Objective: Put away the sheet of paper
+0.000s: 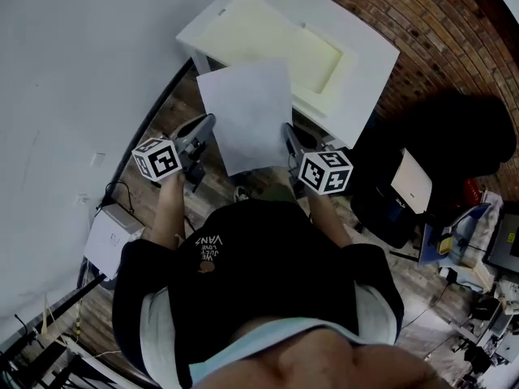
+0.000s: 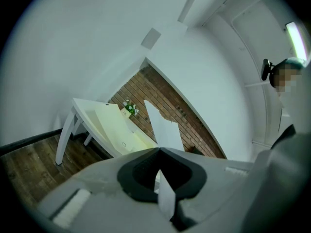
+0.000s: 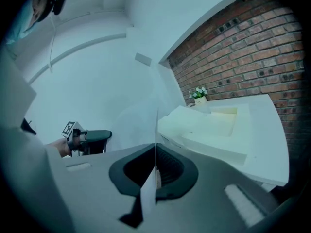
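A white sheet of paper [image 1: 247, 113] hangs flat in the air between my two grippers, in front of the white table [image 1: 369, 71]. My left gripper [image 1: 204, 130] is shut on the sheet's left edge. My right gripper [image 1: 289, 138] is shut on its right edge. In the left gripper view the sheet [image 2: 164, 130] runs edge-on out of the closed jaws toward the table [image 2: 80, 110]. In the right gripper view the sheet [image 3: 141, 120] also leaves the closed jaws, and the left gripper [image 3: 104, 136] shows beyond it. A pale yellow tray [image 1: 280, 47] lies on the tabletop.
A small potted plant [image 3: 198, 94] stands at the table's far corner by the brick wall [image 3: 252, 57]. A white wall [image 1: 73, 79] runs along the left. A black bag [image 1: 466, 132], a box [image 1: 113, 237] and cables lie on the wooden floor [image 1: 215, 181].
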A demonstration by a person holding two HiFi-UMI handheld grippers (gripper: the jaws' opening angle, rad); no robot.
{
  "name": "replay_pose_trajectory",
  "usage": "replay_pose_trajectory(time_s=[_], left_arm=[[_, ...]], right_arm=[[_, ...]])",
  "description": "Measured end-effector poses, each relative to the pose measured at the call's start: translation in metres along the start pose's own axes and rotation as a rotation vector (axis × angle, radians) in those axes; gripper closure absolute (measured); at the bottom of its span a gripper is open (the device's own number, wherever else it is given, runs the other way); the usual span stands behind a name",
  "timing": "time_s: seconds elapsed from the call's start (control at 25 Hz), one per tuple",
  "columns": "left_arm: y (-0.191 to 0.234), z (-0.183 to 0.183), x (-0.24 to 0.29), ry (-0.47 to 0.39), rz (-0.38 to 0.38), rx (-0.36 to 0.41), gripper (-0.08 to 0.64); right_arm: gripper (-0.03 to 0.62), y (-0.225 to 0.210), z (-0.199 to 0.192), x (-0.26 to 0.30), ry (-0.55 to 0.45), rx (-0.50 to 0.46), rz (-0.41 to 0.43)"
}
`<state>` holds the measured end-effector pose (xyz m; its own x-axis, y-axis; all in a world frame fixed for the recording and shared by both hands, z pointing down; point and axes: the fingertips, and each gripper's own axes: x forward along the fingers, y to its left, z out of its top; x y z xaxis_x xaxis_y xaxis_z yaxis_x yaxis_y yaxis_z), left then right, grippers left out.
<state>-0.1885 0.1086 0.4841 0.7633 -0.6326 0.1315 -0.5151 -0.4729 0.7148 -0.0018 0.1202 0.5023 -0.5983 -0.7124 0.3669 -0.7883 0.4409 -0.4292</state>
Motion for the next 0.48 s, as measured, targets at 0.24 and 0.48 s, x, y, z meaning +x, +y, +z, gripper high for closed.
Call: replay_pose_trajectory(time_s=[0.24,0.48], left_arm=[[0.012,0.003,0.007,0.014,-0.005,-0.017,0.561],[0.022,0.01,0.025,0.024,-0.004,-0.033,0.561]], right_arm=[[0.591,-0.006,-0.001,0.009,0.02,0.003,-0.021],[0.591,-0.023,0.009,0.023,0.03,0.011,-0.031]])
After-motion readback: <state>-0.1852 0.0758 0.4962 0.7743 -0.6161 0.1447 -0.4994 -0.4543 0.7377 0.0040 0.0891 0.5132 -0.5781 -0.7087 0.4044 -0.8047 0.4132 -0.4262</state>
